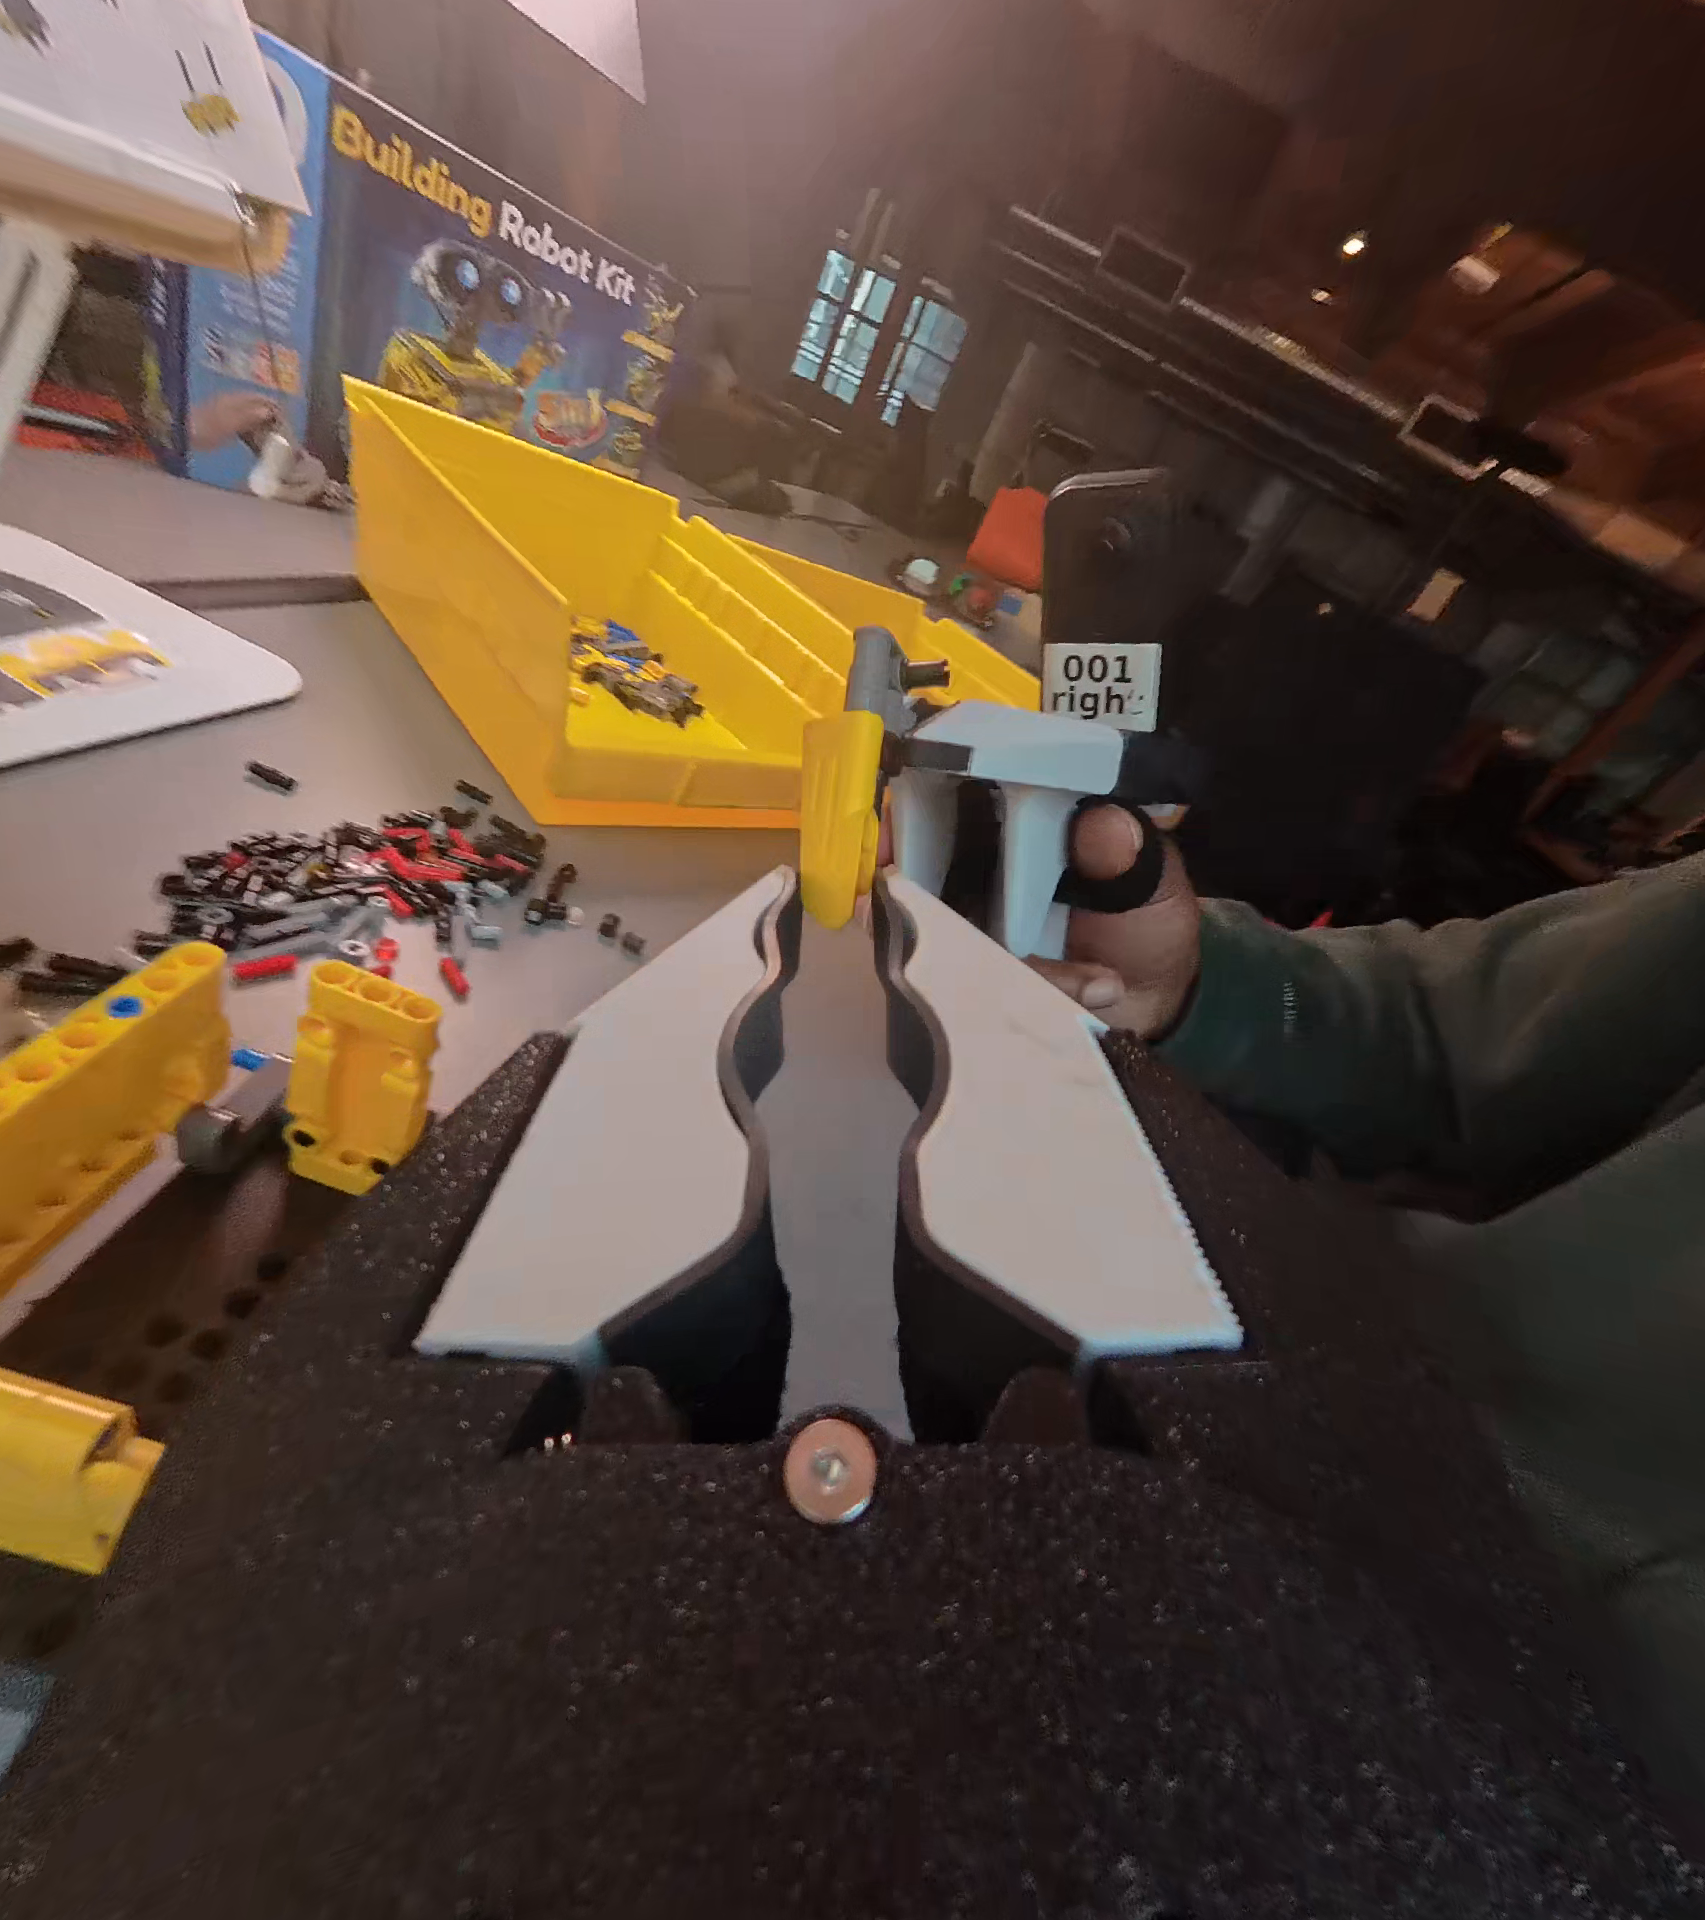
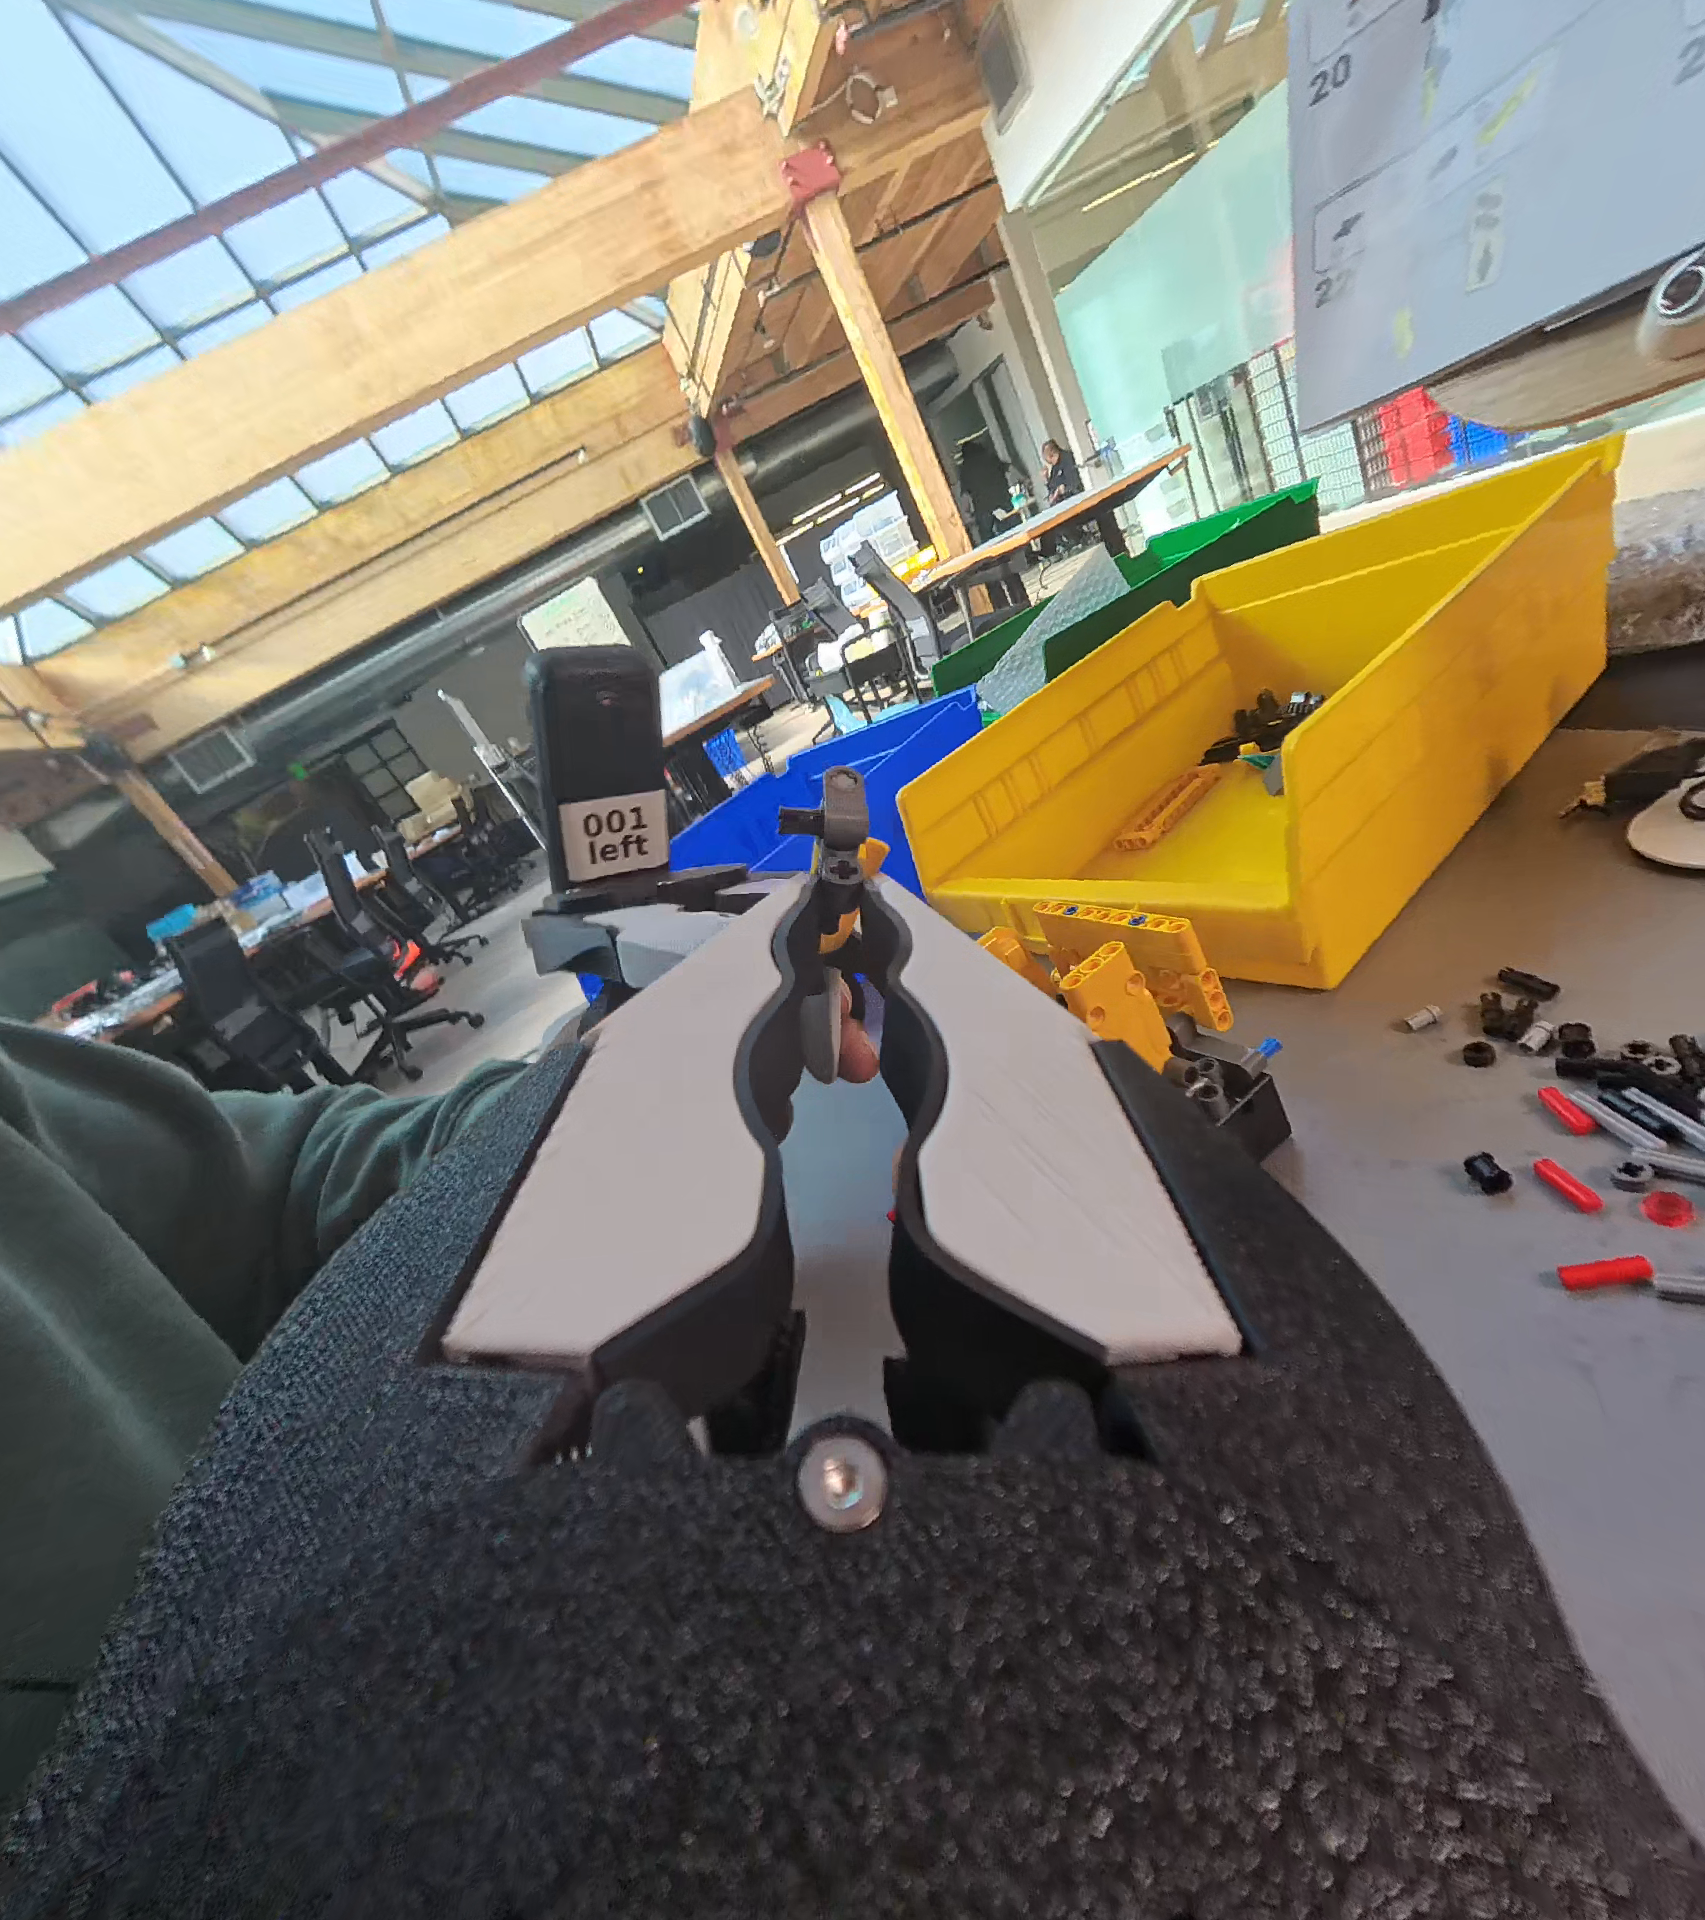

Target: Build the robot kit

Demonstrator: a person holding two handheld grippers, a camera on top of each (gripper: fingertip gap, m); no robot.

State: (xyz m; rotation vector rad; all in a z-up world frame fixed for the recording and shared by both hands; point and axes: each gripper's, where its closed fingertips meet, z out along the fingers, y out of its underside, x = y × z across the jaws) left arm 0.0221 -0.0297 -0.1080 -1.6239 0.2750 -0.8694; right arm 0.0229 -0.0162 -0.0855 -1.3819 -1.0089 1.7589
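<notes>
My left gripper (image 1: pixel 835 883) is shut on a yellow curved plastic panel (image 1: pixel 840 821) and holds it upright above the grey table. My right gripper (image 2: pixel 843 883) comes in from the right in the left wrist view (image 1: pixel 905 753). It is shut on a grey connector (image 2: pixel 843 821) with a black pin, which sits at the panel's top edge (image 1: pixel 877 673). The two grippers meet tip to tip, roughly at right angles. In the right wrist view the yellow panel (image 2: pixel 840 930) shows only as a sliver between the fingers. A hand in a green sleeve (image 1: pixel 1450 1029) holds the right gripper.
A yellow bin (image 1: pixel 515 582) with small parts stands behind, also in the right wrist view (image 2: pixel 1347 779). Loose black, red and grey pins (image 1: pixel 360 883) lie on the table. A yellow beam assembly (image 1: pixel 48 1122) sits at the left. A kit box (image 1: pixel 474 291), blue bin (image 2: pixel 858 769) and instruction booklet (image 2: pixel 1534 187) are nearby. My left and right fingertips are right by each other.
</notes>
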